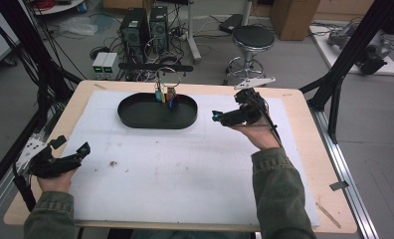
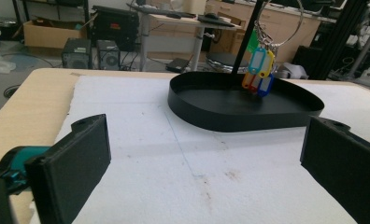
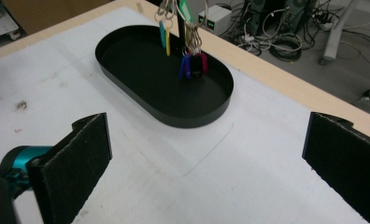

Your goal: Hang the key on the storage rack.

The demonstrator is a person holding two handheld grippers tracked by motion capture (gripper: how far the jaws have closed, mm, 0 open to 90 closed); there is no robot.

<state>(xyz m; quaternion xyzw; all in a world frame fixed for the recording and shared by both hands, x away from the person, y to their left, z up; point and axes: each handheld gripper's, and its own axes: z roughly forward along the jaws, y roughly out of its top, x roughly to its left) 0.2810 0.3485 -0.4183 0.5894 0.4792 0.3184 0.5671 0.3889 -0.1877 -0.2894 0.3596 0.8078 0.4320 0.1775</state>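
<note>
While both grippers sit wide open and empty, the right gripper (image 1: 216,116) is way closer to the key tags (image 1: 166,95) up top center than the left gripper (image 1: 84,149).

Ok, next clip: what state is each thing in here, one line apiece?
Left gripper: open, holding nothing, above the white sheet.
Right gripper: open, holding nothing, raised near the tray.
Black oval tray: upright on the white sheet, a stand inside.
Key tags: hanging from rings on the stand, over the tray.

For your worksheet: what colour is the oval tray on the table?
Black; the oval tray shows best in the right gripper view.
</note>
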